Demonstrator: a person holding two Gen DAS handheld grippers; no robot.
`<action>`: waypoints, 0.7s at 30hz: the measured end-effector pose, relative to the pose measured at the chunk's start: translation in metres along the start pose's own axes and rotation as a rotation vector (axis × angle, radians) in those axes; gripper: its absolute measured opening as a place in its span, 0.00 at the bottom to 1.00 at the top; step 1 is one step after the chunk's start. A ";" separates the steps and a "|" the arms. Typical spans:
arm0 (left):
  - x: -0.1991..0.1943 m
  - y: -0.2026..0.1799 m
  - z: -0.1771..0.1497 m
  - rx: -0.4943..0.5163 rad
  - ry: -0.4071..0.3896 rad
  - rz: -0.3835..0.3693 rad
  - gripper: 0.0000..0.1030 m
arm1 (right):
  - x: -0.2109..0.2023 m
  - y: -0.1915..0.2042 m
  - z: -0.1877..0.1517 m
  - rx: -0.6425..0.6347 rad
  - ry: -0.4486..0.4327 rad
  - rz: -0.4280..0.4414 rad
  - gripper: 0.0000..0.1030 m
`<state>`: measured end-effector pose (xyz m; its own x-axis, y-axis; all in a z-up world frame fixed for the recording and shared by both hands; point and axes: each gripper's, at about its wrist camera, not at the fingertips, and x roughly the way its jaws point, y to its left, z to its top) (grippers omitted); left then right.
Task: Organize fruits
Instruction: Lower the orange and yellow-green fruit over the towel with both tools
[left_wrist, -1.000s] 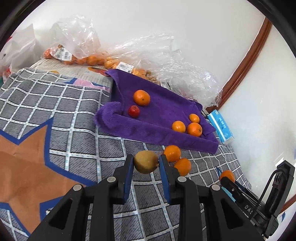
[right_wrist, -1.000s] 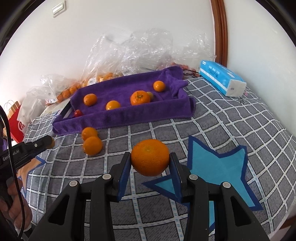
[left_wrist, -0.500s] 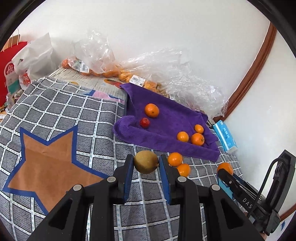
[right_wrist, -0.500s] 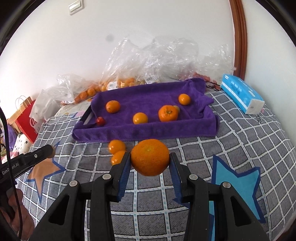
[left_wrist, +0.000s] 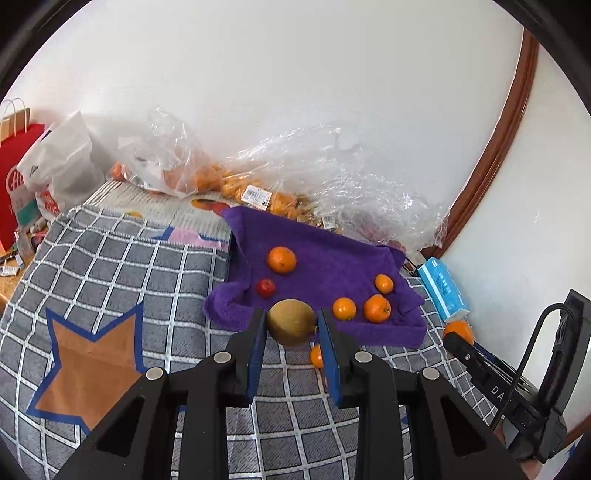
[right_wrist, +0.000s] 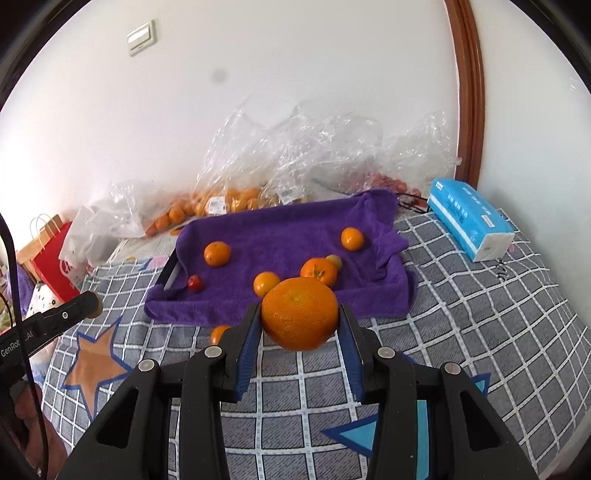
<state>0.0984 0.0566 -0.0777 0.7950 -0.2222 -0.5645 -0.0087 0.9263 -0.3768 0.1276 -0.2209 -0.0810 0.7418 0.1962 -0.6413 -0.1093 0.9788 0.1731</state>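
Two tools, both loaded. Left tool is clenched on a brownish-green, egg-shaped kiwi fruit, pads pressing its left & right sides, fruit clear of the bed. Right tool grips a large, round, dimpled orange the same way, also off the bed.

Key relation: the purple terry towel draped over a dark tray lies straight ahead of & below both tools, its near rolled edge just past the held fruit in each view. Long side runs crosswise to the fingers, so either tool meets it broadside. Right tool looks about centred on the towel's near edge; left tool faces the towel's left half, w/ the small red fruit just beyond its tips.

Already on the towel ahead: several small oranges, e.g. one far left, one far right, plus a stemmed one right behind the big orange. One loose small orange sits on the grey checked bedspread just short of the towel, partly hidden by the fingers.

Judgement: next move is forward & down for both; neither clearly nearer. Drop spots need care, since round fruit may roll into neighbours.
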 end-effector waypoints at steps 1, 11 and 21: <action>0.000 -0.001 0.003 0.002 -0.004 -0.004 0.26 | 0.000 -0.001 0.003 0.003 -0.005 -0.002 0.40; 0.004 -0.008 0.033 0.005 -0.036 -0.007 0.26 | 0.001 -0.001 0.032 0.005 -0.048 -0.019 0.40; 0.006 -0.004 0.053 -0.008 -0.069 0.013 0.26 | 0.011 -0.001 0.053 -0.019 -0.076 -0.020 0.40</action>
<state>0.1353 0.0675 -0.0411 0.8346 -0.1886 -0.5176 -0.0236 0.9265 -0.3756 0.1711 -0.2226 -0.0481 0.7921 0.1720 -0.5857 -0.1054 0.9836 0.1463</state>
